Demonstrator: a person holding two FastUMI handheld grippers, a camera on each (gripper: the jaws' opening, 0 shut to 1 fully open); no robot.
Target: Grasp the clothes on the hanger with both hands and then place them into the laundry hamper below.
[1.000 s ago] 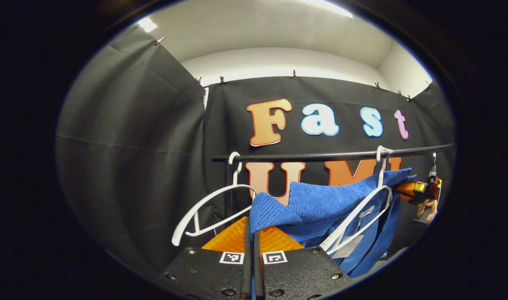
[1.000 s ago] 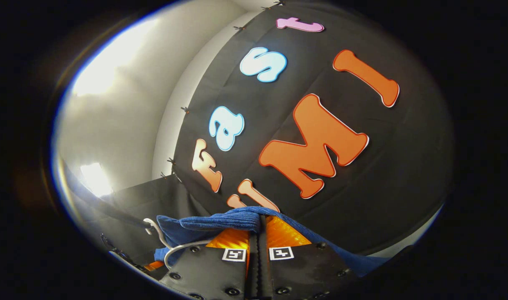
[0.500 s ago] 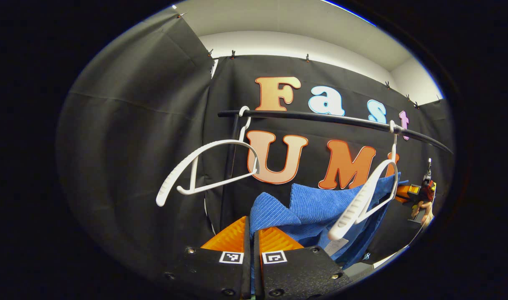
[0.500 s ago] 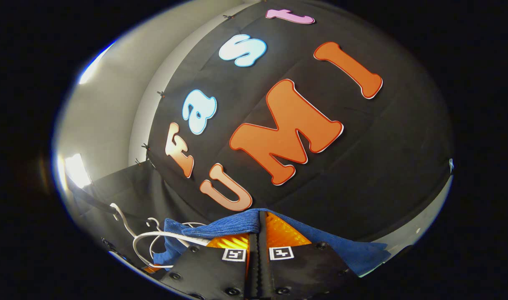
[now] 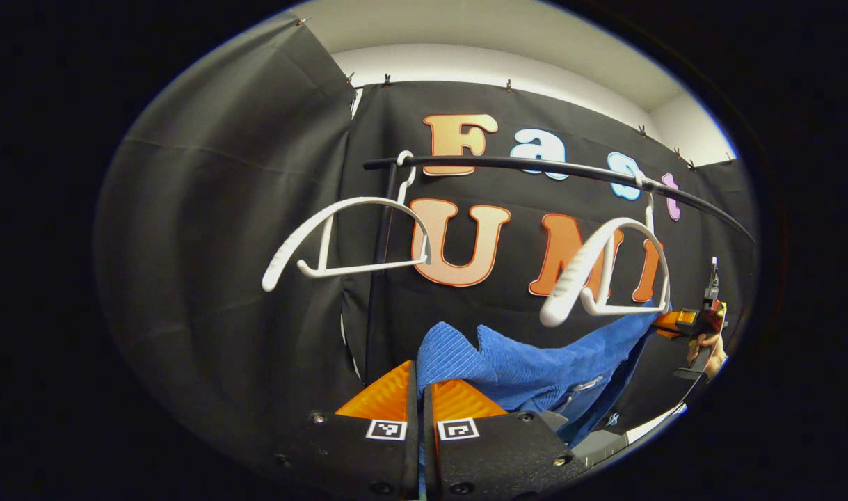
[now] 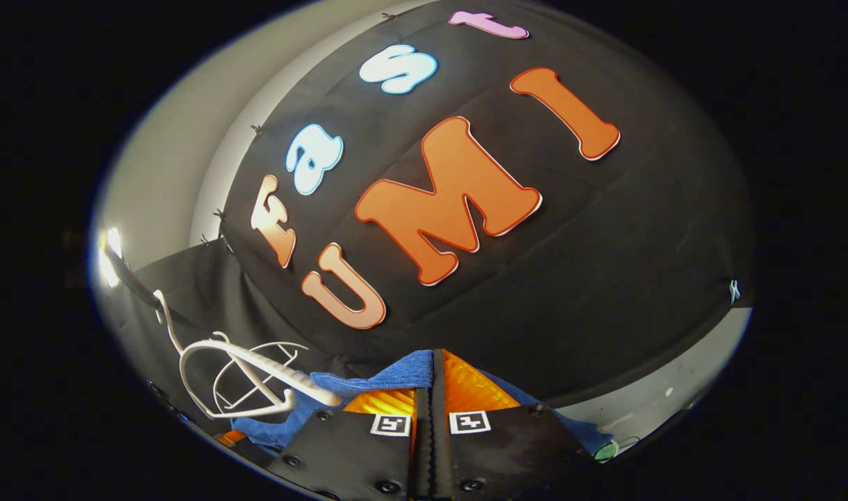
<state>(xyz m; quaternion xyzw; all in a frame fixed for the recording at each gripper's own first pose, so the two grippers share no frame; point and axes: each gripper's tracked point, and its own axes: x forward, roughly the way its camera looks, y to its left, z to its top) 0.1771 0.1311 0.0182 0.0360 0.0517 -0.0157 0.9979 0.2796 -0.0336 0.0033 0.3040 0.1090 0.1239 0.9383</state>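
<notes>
A blue ribbed garment [image 5: 535, 362] hangs stretched between my two grippers, below and free of the white hanger [image 5: 604, 268] on the black rail [image 5: 535, 167]. In the left gripper view my left gripper [image 5: 417, 372] is shut on one corner of the garment. Far to the right there, the right gripper [image 5: 684, 321] pinches the other end, with a hand [image 5: 705, 344] behind it. In the right gripper view my right gripper [image 6: 432, 362] is shut on the blue garment [image 6: 389, 376], and the bare white hanger [image 6: 257, 369] sits to its left.
A second empty white hanger [image 5: 347, 236] hangs at the left end of the rail, beside the rail's black upright post [image 5: 378, 292]. Black cloth walls close in behind and to the left. A pale floor strip [image 6: 667, 390] shows low on the right in the right gripper view.
Both grippers have dropped with the garment. It has slid off the right hanger, which now swings bare on the rail above the cloth.
</notes>
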